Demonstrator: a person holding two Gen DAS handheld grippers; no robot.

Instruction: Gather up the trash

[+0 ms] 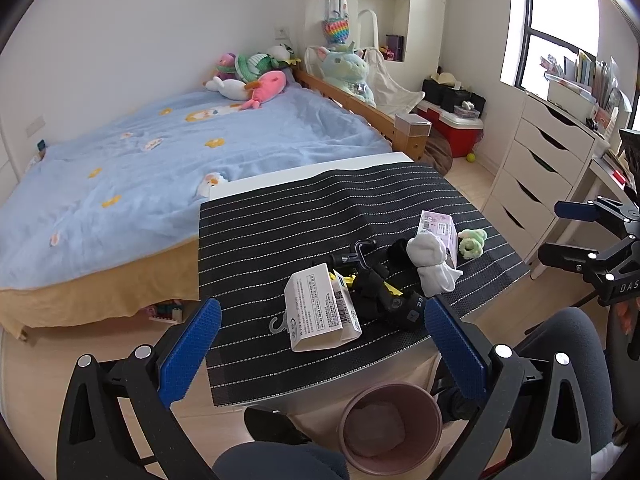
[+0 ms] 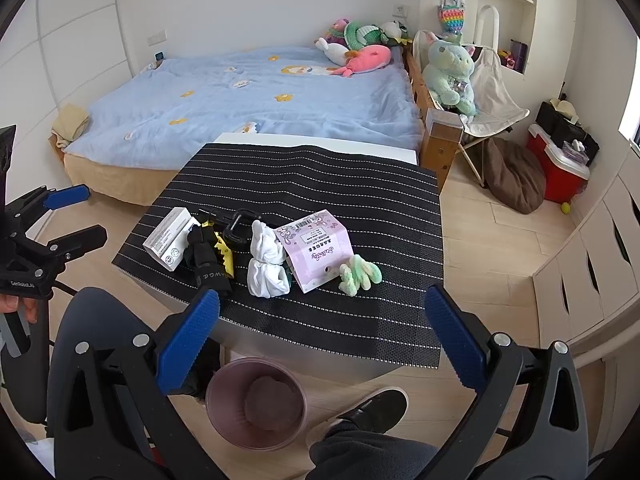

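Both grippers, left (image 1: 322, 344) and right (image 2: 322, 338), hang wide open above the mat (image 2: 360, 184), boxes (image 2: 316, 250) and bin (image 2: 256, 404).

Colours and patterns on the table and around it.
Black mat (image 2: 320, 184) with white dotted stripes; white box (image 2: 168, 240); pink printed box (image 2: 320, 252); white sock (image 2: 266, 264); black sock (image 2: 204, 256); pale green plush (image 2: 360, 274); dusty-pink bin (image 2: 256, 404); light-blue bedspread (image 2: 248, 100) with yellow flowers; blue pads (image 2: 188, 344) on the right hand-held gripper (image 2: 320, 340).
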